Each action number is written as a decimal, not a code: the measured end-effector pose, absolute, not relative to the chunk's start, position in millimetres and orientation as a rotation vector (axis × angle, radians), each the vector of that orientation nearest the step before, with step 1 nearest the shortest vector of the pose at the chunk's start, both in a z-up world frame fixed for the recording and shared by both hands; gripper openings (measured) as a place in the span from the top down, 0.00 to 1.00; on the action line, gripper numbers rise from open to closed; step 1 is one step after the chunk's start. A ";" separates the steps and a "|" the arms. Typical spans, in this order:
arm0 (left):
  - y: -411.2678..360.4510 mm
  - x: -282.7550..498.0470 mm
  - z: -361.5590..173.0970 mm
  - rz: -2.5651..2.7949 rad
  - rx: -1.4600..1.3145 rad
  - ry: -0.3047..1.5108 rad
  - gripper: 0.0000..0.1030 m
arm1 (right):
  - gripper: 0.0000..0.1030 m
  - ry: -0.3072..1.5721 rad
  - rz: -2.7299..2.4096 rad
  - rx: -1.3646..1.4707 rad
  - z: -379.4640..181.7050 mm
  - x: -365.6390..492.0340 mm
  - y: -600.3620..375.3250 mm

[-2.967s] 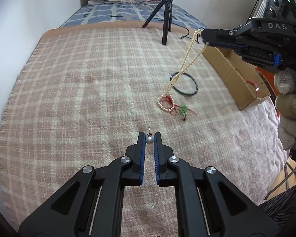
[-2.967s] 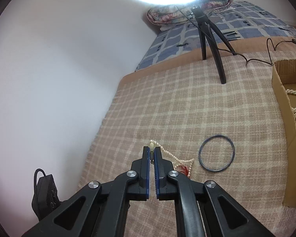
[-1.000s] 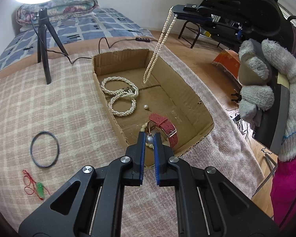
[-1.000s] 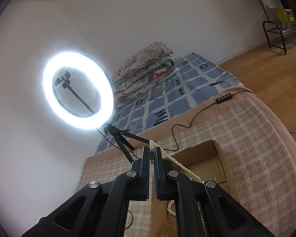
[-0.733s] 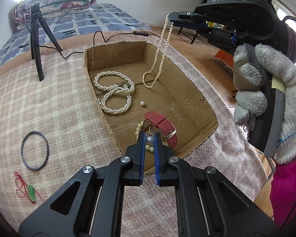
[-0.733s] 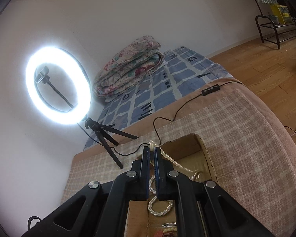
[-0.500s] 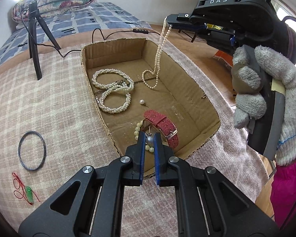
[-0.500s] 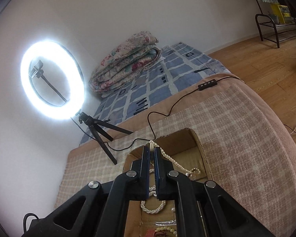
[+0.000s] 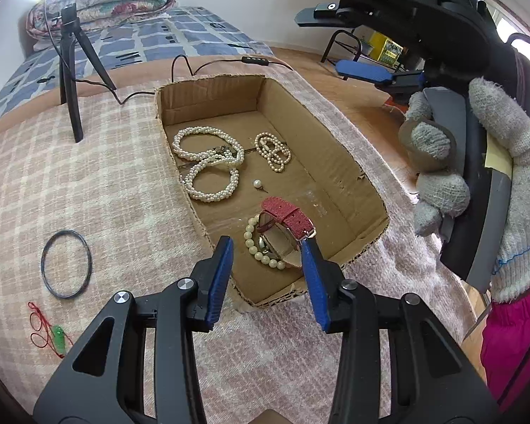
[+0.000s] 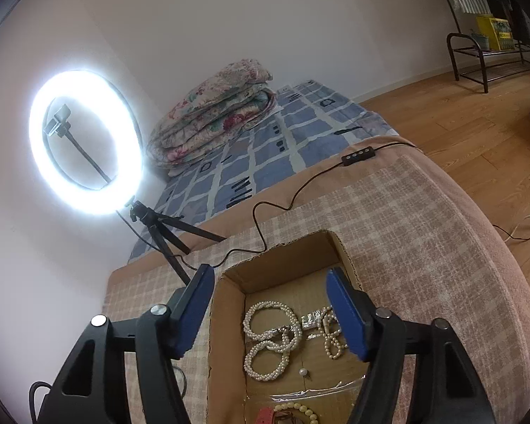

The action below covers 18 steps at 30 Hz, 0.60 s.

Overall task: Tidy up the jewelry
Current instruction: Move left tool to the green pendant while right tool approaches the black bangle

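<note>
An open cardboard box [image 9: 335, 148] on the checked blanket holds a thick pearl necklace [image 9: 208, 166], a thin pearl strand [image 9: 274, 150], a loose pearl [image 9: 257, 183], a red watch [image 9: 288, 217] and a bead bracelet [image 9: 261, 256]. My left gripper [image 9: 266, 251] hovers over the box's near end, jaws opening with nothing between them; a small grey bead [image 9: 262, 243] lies below by the watch. My right gripper [image 9: 319, 44], held in a gloved hand [image 9: 438, 173], hangs above the far end, jaws opening and empty. In its own view the right gripper [image 10: 269, 274] frames the thin strand [image 10: 330, 335].
A black bangle [image 9: 66, 264] and a red string with a green charm [image 9: 47, 328] lie on the blanket [image 9: 88, 183] left of the box. A ring light [image 10: 84, 141] on a tripod [image 9: 70, 70] stands behind, its cable [image 9: 194, 67] trailing by the box's far wall.
Both grippers went from shut to open. The thin pearl strand dropped from the right jaws into the box, and the grey pearl piece left the left jaws.
</note>
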State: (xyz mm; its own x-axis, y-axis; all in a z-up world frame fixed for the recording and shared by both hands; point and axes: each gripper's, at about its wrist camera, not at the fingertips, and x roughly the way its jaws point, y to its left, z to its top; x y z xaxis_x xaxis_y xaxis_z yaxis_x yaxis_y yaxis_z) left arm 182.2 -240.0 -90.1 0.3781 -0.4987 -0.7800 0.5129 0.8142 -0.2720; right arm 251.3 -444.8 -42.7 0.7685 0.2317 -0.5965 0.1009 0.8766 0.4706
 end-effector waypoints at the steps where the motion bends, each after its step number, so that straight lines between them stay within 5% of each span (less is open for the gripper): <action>1: -237.8 181.2 -88.7 -0.645 0.017 0.990 0.61 | 0.22 0.699 0.059 0.501 -39.9 250.1 -444.0; 9: -216.6 172.5 -75.0 -0.630 0.025 0.962 0.61 | 0.10 0.676 -0.032 0.391 -15.9 238.6 -431.2; 18: -175.3 168.3 -65.0 -0.582 0.016 0.957 0.61 | 0.09 0.665 -0.062 0.286 6.8 221.6 -410.8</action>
State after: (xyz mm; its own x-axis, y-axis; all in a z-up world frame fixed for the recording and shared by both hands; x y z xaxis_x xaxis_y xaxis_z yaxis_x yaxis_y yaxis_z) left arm 168.3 -175.3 -65.0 0.4351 -0.4609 -0.7735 0.4750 0.8473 -0.2377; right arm 221.6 -410.8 6.8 0.7867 0.0342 -0.6164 0.1476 0.9591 0.2415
